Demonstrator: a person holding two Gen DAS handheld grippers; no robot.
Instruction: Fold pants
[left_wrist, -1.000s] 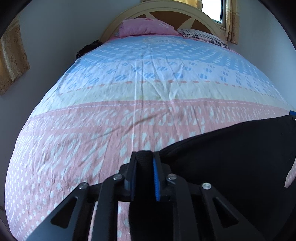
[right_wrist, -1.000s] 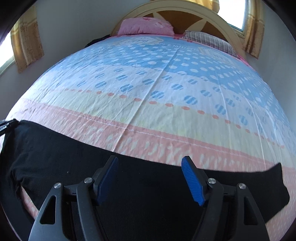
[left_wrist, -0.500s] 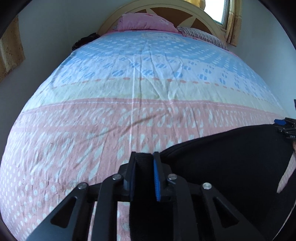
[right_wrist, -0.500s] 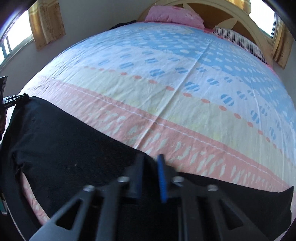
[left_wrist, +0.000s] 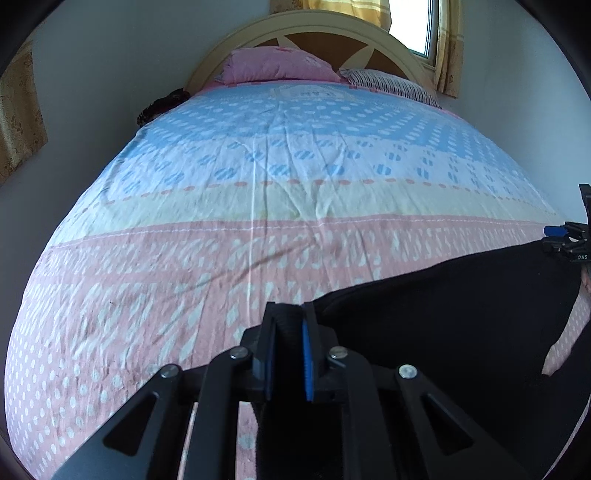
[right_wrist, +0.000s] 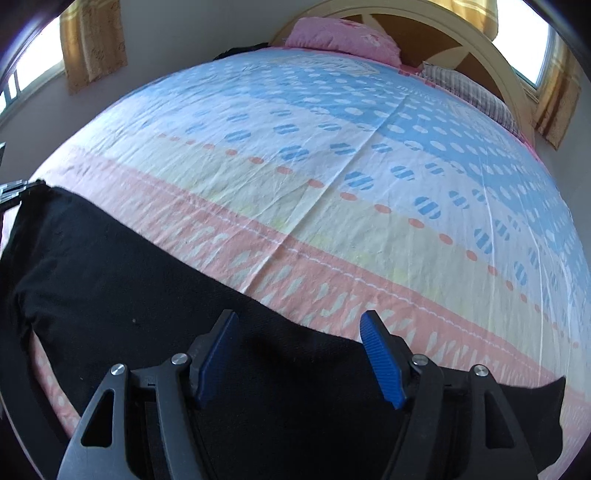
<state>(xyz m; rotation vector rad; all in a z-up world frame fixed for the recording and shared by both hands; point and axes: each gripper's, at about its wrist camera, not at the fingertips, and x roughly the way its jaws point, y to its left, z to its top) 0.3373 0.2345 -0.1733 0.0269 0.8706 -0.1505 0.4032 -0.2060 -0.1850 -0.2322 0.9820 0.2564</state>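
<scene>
The left gripper (left_wrist: 286, 325) is clamped on a thick fold of the black pants (left_wrist: 461, 314), its 2 blue-padded fingers pressed close with dark cloth bulging between them at the garment's near-left edge. The right gripper (right_wrist: 297, 350) stands wide apart, gripping nothing, its 2 blue pads (right_wrist: 380, 363) poised over the pants' far edge with cloth showing in the gap; whether the tips touch the fabric cannot be told. The pants look soft, limp and light, likely to sag and drag on the bedsheet (right_wrist: 332, 177) rather than keep any shape, so a hold should pinch a doubled edge or hem, as the left does, not a flat single layer. From both tongs the garment spreads sideways across the near, pink-banded part of the bed, lying mostly flat, 1 end reaching right in the right wrist view. Beyond lie open sheet, then the pink pillow (left_wrist: 277, 68) and the headboard (left_wrist: 314, 31).
</scene>
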